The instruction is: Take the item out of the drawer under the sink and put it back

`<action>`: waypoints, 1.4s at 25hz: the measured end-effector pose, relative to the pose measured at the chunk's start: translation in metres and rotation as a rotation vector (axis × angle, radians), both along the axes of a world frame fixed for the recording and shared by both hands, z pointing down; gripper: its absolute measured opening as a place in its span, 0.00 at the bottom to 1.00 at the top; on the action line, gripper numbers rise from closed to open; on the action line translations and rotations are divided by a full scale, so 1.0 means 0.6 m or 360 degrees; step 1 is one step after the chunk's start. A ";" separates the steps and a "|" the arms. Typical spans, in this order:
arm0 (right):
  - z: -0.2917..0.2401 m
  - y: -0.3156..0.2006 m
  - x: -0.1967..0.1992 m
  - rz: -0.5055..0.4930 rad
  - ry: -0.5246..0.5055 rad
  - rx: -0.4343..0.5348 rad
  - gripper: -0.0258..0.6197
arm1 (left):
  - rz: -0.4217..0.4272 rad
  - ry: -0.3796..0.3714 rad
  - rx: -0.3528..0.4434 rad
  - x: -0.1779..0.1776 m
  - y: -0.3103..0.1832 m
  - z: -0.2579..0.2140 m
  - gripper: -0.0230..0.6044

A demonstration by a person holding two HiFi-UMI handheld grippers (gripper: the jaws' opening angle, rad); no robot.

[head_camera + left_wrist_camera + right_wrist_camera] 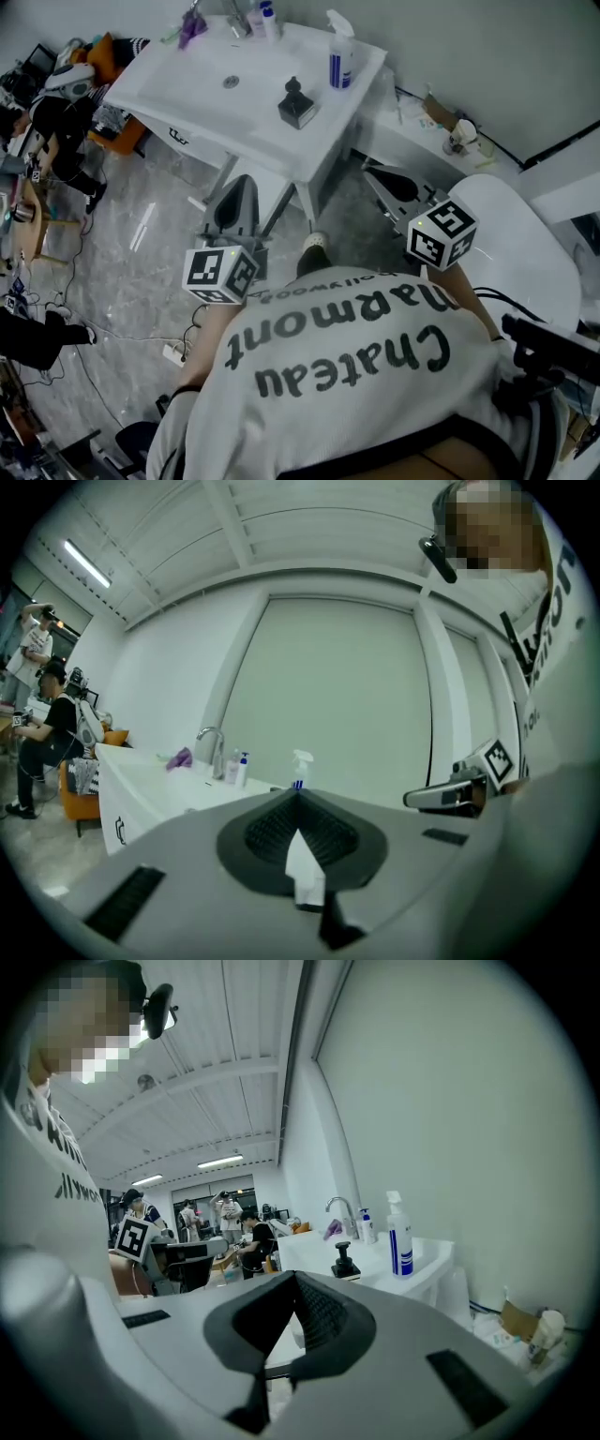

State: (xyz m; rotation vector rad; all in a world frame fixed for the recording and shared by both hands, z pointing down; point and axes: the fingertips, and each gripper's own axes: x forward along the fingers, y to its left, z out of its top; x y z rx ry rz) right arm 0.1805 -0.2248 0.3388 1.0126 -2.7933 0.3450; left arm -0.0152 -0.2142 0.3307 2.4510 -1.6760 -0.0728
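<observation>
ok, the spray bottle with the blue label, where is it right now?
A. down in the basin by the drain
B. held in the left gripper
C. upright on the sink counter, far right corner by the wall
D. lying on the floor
C: in the head view the spray bottle stands upright on the sink counter, at its far right corner next to the wall.

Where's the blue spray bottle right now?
In the head view, the spray bottle stands upright at the far right corner of the white sink top, just beyond the black pump dispenser.
</observation>
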 end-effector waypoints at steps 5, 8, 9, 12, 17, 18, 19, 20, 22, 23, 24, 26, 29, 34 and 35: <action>0.020 0.062 -0.005 -0.0036 0.0052 0.0000 0.06 | 0.0020 -0.0034 -0.0079 0.014 0.094 0.033 0.05; 0.043 0.094 -0.002 -0.0052 0.0067 -0.0031 0.06 | 0.0015 -0.0080 -0.0092 0.023 0.137 0.048 0.05; 0.051 0.105 -0.001 -0.0055 0.0072 -0.0046 0.06 | 0.0009 -0.0082 -0.0096 0.025 0.150 0.052 0.05; 0.068 0.139 -0.003 -0.0062 0.0080 -0.0092 0.06 | 0.0002 -0.0100 -0.0121 0.026 0.194 0.062 0.05; 0.058 0.173 -0.017 -0.0044 0.0050 -0.0107 0.06 | 0.0036 -0.0166 -0.0146 0.016 0.255 0.058 0.05; 0.055 0.173 -0.017 -0.0037 0.0043 -0.0103 0.06 | 0.0031 -0.0169 -0.0147 0.011 0.256 0.056 0.05; 0.052 0.173 -0.017 -0.0029 0.0037 -0.0099 0.06 | 0.0025 -0.0170 -0.0147 0.006 0.256 0.054 0.05; 0.050 0.174 -0.017 -0.0018 0.0030 -0.0097 0.06 | 0.0020 -0.0173 -0.0147 -0.001 0.257 0.052 0.05; 0.045 0.186 -0.018 0.0004 0.0013 -0.0100 0.06 | 0.0012 -0.0182 -0.0135 -0.015 0.267 0.044 0.05; 0.043 0.195 -0.019 0.0013 0.0005 -0.0106 0.06 | 0.0007 -0.0184 -0.0125 -0.022 0.275 0.038 0.05; 0.041 0.204 -0.021 0.0022 -0.0001 -0.0113 0.06 | 0.0003 -0.0185 -0.0118 -0.029 0.282 0.033 0.05; 0.037 0.223 -0.024 0.0042 -0.0008 -0.0122 0.06 | -0.0001 -0.0170 -0.0131 -0.039 0.296 0.027 0.05; 0.033 0.249 -0.034 0.0055 0.0003 -0.0113 0.06 | 0.0026 -0.0159 -0.0137 -0.047 0.314 0.018 0.05; 0.020 0.282 -0.052 0.0072 0.0011 -0.0091 0.06 | 0.0062 -0.0187 -0.0094 -0.061 0.343 0.010 0.05; 0.016 0.285 -0.053 0.0073 0.0016 -0.0081 0.06 | 0.0066 -0.0189 -0.0088 -0.061 0.346 0.008 0.05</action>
